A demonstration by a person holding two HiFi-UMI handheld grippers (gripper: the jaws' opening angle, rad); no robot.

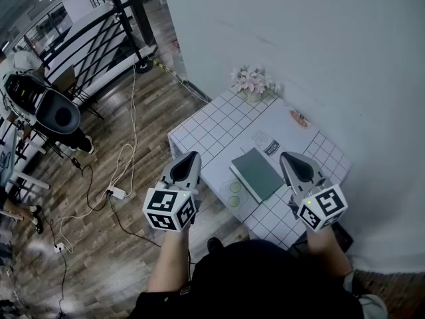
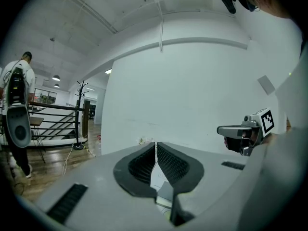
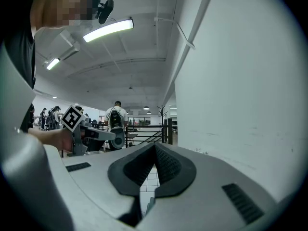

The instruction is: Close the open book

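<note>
A dark green book [image 1: 257, 173] lies closed and flat on the small white tiled table [image 1: 206, 128], near its front edge. My left gripper [image 1: 193, 155] hovers over the table's front left corner, to the left of the book, with its jaws shut and nothing between them [image 2: 156, 144]. My right gripper [image 1: 285, 156] is held to the right of the book, also shut and empty [image 3: 155, 145]. Neither gripper touches the book. Both point level towards the white wall.
A pot of pale flowers [image 1: 252, 82] stands at the table's far corner. A white printed sheet [image 1: 267, 142] and a small orange item [image 1: 299, 118] lie behind the book. Cables and a power strip [image 1: 116, 193] run over the wooden floor to the left. A person [image 2: 19, 109] stands by the black railing.
</note>
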